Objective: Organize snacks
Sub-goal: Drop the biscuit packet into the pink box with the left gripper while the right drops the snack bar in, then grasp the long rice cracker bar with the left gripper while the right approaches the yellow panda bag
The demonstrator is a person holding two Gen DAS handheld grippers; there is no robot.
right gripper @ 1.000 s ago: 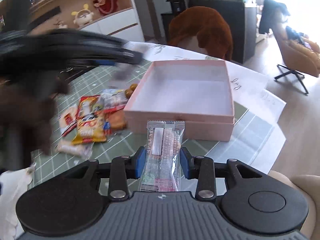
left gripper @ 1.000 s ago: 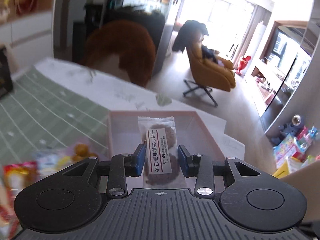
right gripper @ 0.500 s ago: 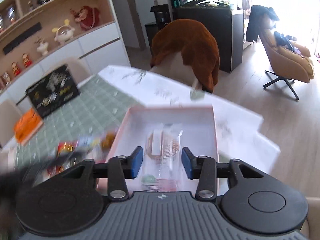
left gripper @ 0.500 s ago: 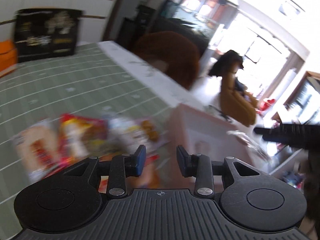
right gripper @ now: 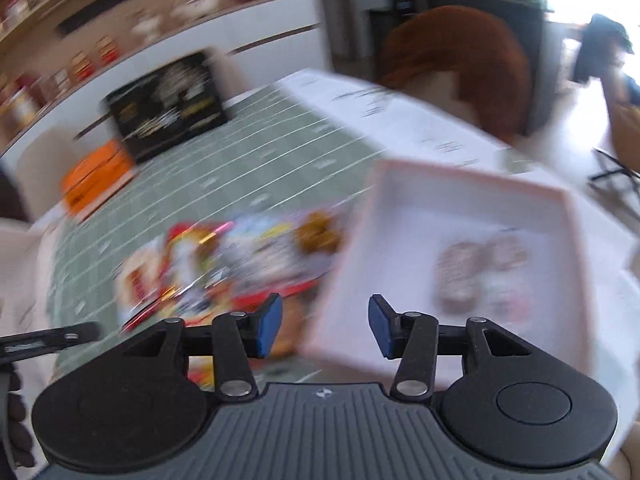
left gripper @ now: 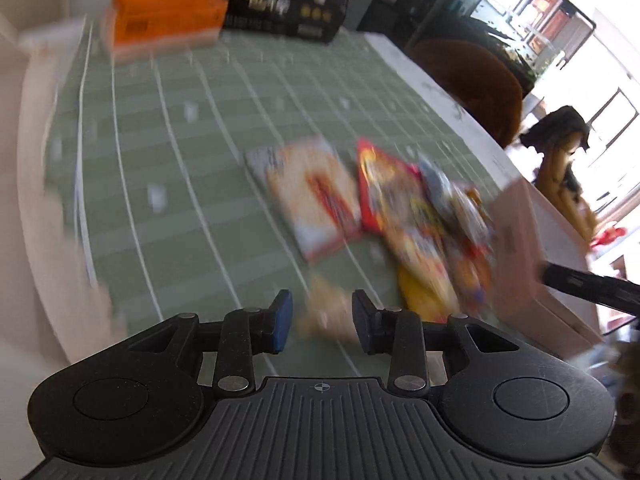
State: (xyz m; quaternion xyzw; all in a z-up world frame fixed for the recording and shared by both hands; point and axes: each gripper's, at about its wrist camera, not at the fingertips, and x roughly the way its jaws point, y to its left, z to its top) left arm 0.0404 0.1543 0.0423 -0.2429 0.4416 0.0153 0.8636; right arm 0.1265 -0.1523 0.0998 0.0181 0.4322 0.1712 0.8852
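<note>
Both views are motion-blurred. A pile of snack packets lies on the green grid mat, also in the right wrist view. A pink box stands right of the pile and holds two clear-wrapped cookie packets; its side shows in the left wrist view. My left gripper is open, low over the mat, with a small tan packet between its fingers' line of sight. My right gripper is open and empty above the box's near left corner.
An orange box and a black box stand at the mat's far end. A brown chair is behind the table. The right gripper's body reaches in at the left view's right edge.
Both grippers released their cookie packets, which now lie in the pink box. The left gripper swung left to the snack pile. The right gripper opened and pulled back left.
</note>
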